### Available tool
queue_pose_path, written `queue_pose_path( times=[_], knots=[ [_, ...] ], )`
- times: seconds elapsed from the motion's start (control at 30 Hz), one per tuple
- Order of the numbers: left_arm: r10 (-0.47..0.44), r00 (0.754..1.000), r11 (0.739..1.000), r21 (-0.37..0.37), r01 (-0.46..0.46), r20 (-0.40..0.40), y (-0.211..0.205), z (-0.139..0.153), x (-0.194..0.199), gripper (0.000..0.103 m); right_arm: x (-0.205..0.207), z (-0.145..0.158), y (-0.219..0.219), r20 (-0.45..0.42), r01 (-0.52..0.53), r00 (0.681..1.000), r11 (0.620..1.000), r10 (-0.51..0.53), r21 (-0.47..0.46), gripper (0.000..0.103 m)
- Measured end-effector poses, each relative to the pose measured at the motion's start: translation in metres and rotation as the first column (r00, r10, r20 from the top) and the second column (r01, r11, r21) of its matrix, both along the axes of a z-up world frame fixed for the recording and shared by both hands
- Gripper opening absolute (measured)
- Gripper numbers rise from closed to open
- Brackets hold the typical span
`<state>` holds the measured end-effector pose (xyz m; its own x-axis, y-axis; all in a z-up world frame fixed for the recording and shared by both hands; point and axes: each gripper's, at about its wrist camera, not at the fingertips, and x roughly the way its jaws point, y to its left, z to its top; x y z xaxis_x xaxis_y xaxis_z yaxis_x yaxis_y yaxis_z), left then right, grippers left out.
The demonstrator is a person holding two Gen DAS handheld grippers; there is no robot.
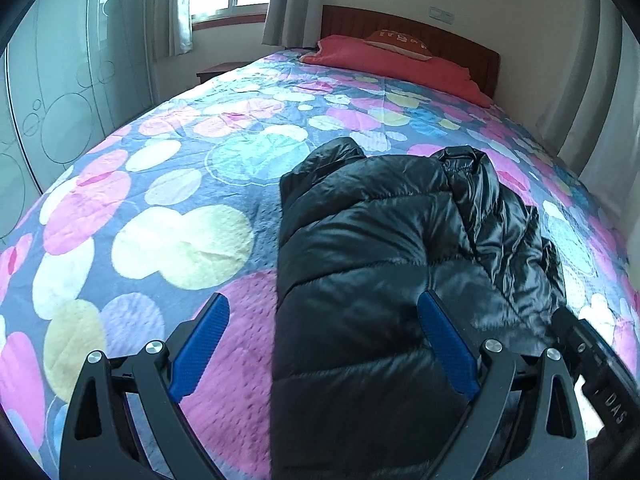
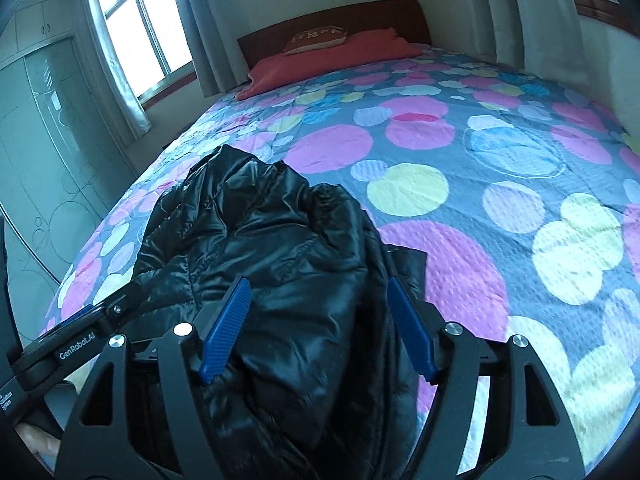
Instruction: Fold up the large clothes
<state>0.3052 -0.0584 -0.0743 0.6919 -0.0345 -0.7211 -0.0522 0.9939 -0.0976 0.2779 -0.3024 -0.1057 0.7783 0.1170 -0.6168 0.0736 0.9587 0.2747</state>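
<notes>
A shiny black puffer jacket (image 1: 380, 264) lies partly folded on the bed near its foot; it also shows in the right wrist view (image 2: 272, 248). My left gripper (image 1: 324, 312) is open, its blue pads wide apart over the jacket's left edge near the hem. My right gripper (image 2: 316, 296) is open, its pads straddling the jacket's right side. The right gripper's body (image 1: 592, 364) shows at the lower right of the left wrist view, and the left gripper's body (image 2: 76, 340) at the lower left of the right wrist view.
The bed has a bedspread (image 1: 180, 208) with coloured circles, also in the right wrist view (image 2: 500, 200). A red blanket (image 1: 392, 64) and a pillow (image 1: 400, 42) lie by the wooden headboard (image 1: 440, 36). A wardrobe (image 1: 52, 100) stands left of the bed.
</notes>
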Motion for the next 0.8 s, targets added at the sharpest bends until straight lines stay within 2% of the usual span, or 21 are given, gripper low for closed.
queue_pose_path(
  times=[0.4, 0.57, 0.8],
  knots=[
    [0.054, 0.999, 0.992, 0.111, -0.052, -0.008, 0.017, 0.001, -0.045, 0.095, -0.046, 0.012, -0.002, -0.019, 0.059, 0.998, 0.997, -0.06, -0.058, 0.072],
    [0.055, 0.998, 0.982, 0.178, -0.059, 0.025, 0.02, 0.01, -0.073, 0.095, -0.07, 0.016, 0.005, -0.011, 0.06, 0.998, 0.996, -0.06, -0.069, 0.079],
    [0.022, 0.998, 0.987, 0.16, -0.032, 0.064, 0.02, 0.031, -0.111, 0.095, -0.099, 0.029, 0.02, 0.006, 0.036, 0.999, 0.994, -0.036, -0.1, 0.08]
  ],
)
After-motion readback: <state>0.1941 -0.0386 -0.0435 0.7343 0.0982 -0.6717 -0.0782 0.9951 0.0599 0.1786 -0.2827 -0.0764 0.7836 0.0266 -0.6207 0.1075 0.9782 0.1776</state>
